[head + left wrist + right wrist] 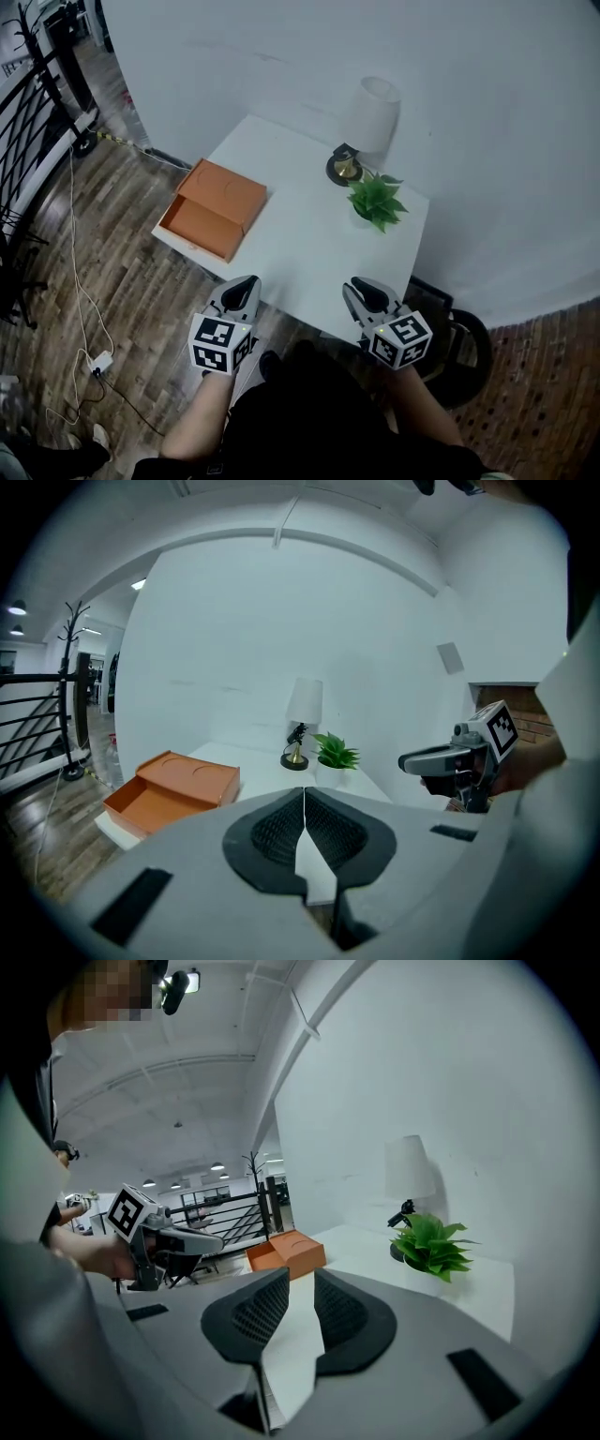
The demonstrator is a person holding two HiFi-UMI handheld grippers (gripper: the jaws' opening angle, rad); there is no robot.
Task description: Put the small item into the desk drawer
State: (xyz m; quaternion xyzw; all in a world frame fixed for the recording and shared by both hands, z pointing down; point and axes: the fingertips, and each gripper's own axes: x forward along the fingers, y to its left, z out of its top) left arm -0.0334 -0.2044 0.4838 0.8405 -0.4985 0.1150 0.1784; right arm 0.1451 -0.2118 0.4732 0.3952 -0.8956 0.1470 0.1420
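An orange desk organiser sits at the left edge of the white table, its drawer pulled open toward the left and empty as far as I see. In the left gripper view the organiser lies ahead on the left. A small potted green plant stands beside a white-shaded lamp at the back right. My left gripper hovers at the table's near edge, its jaws shut with nothing between them. My right gripper is level with it on the right, open and empty.
A white curved wall backs the table. A dark round stool stands by the table's right corner. A white cable and power strip lie on the wood floor at left, near a black railing. A coat stand is far left.
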